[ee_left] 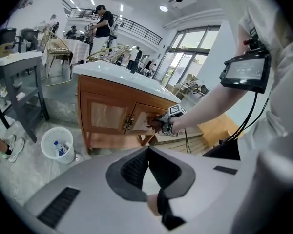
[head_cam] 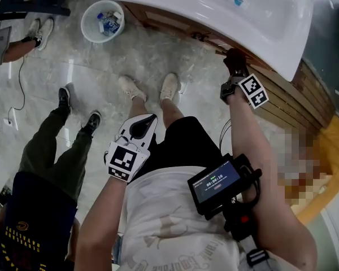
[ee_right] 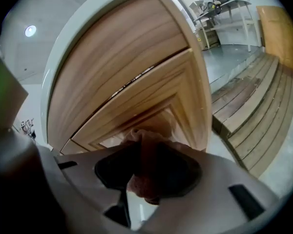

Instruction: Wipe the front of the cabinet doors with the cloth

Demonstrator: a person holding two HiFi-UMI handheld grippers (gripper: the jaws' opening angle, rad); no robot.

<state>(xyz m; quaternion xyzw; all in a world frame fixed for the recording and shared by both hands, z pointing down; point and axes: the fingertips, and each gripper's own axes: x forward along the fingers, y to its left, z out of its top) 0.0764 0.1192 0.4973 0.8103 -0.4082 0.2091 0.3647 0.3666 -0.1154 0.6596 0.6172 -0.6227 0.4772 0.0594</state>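
Holding the cloth [ee_right: 144, 135] bunched between its closed jaws, the right tool [ee_right: 142, 162] is set at the front of a wooden cabinet door [ee_right: 151, 89]. In the right gripper view the pinkish wad bulges past the jaw tips toward the door's recessed panel, whose frame mouldings converge just above it at 12 o'clock. Contact between wad and panel seems likely but cannot be confirmed. In the left gripper view the same tool lies at the upper part of the right-hand door, just beside the paired handles where the two doors meet, beneath the overhanging white counter [head_cam: 260, 21]. In the head view it sits at 1 o'clock, tucked under the counter's edge, with the arm stretched forward and a small screen device [head_cam: 217, 184] strapped to the forearm. The left tool [ee_left: 148, 152] is held low and well apart from the cabinet, near the person's thigh at 7 o'clock in the head view. Its jaws are closed tip to tip, with nothing between them. A white waste basket [head_cam: 103, 20] stands on the marble floor [head_cam: 175, 55] at 11 o'clock, beside the cabinet's left end. A slatted wooden platform [head_cam: 308, 97] runs along the cabinet at 3 o'clock. A bystander in dark trousers [head_cam: 53, 151] stands at 9 o'clock.
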